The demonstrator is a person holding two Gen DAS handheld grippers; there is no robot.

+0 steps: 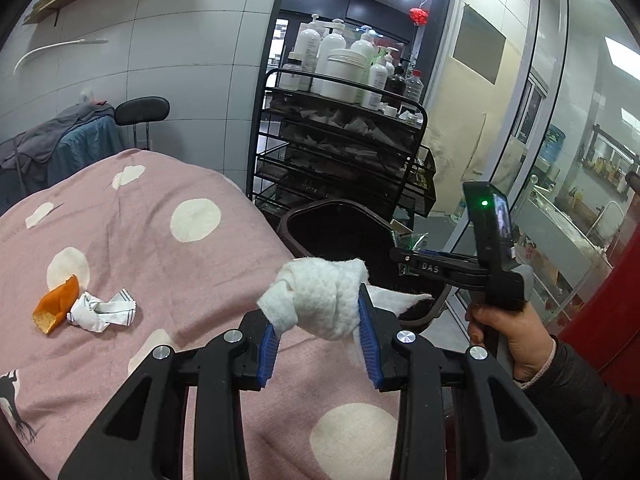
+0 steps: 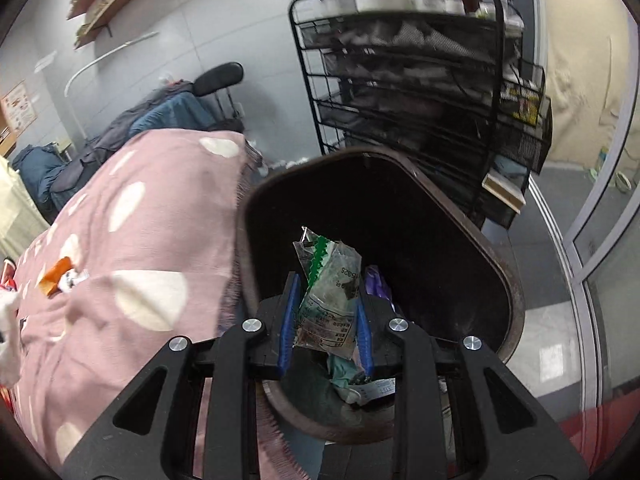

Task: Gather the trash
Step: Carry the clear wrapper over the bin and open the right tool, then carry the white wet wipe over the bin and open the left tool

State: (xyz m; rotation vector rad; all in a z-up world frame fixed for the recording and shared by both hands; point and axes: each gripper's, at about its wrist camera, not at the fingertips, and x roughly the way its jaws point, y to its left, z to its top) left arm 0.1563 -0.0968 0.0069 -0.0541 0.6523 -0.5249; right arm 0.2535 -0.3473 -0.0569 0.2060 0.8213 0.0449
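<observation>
My left gripper (image 1: pixel 318 304) is shut on a crumpled white tissue wad (image 1: pixel 320 296), held above the edge of the pink dotted blanket (image 1: pixel 180 264). Just beyond it stands a dark brown trash bin (image 1: pixel 332 228). In the right wrist view my right gripper (image 2: pixel 326 300) is shut on a clear plastic wrapper with green print (image 2: pixel 328 292), over the open trash bin (image 2: pixel 400 216). Some trash lies in the bin's bottom (image 2: pixel 360 384). On the blanket lie an orange peel (image 1: pixel 56 306) and a crumpled white wrapper (image 1: pixel 102 312). From the left wrist view the right gripper's body (image 1: pixel 460 270) shows in a hand (image 1: pixel 512 332).
A black wire cart (image 1: pixel 344 148) loaded with white bottles stands behind the bin. A black stool (image 1: pixel 142 110) and draped clothes (image 1: pixel 60 136) are at the bed's far end. Glass doors (image 1: pixel 560 120) run along the right. A red surface (image 1: pixel 608 304) is near my right.
</observation>
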